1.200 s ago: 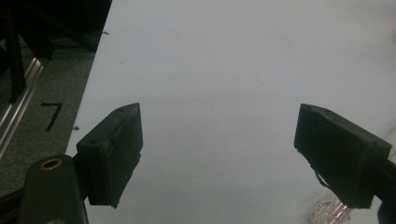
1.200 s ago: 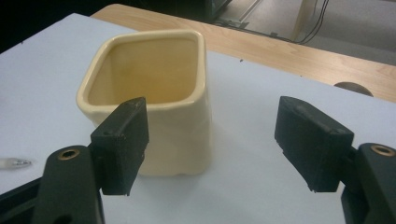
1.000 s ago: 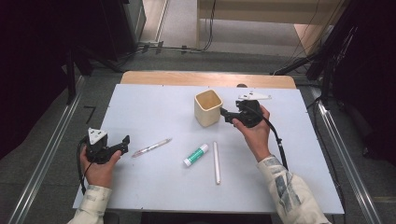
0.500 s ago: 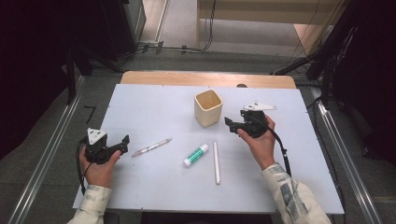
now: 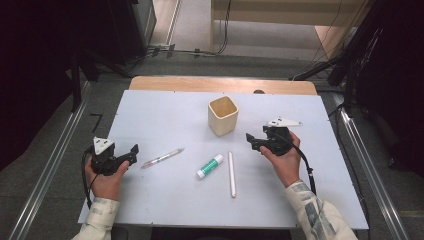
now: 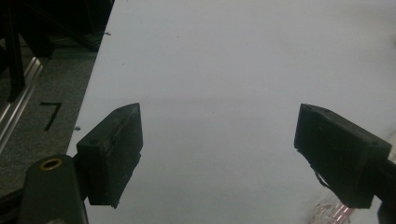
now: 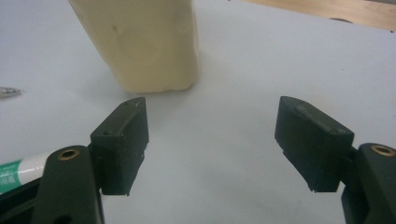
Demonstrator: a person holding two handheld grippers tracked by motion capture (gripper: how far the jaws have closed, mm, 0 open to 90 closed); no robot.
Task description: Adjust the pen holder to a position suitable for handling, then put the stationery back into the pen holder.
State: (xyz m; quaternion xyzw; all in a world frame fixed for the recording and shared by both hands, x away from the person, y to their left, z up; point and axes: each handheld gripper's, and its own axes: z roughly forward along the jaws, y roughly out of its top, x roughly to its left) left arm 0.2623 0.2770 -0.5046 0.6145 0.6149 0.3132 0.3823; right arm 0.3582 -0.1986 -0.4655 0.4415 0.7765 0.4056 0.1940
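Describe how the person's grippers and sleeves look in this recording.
Both the left gripper and right gripper are black, each with two blocky jaws, a grey three-cornered plate on top and a trailing black cable. The sleeves are light with a faint printed pattern.

cup (image 7: 144, 42) cut off by the right gripper view's top edge, glue stick (image 7: 18, 172) half hidden behind a jaw, pen (image 6: 334, 212) barely peeking at the left gripper view's bottom

Right claw (image 7: 212, 144) gapes over bare table (image 7: 280, 60) — cream cup (image 7: 140, 42) just ahead, tube (image 7: 16, 172) at left.
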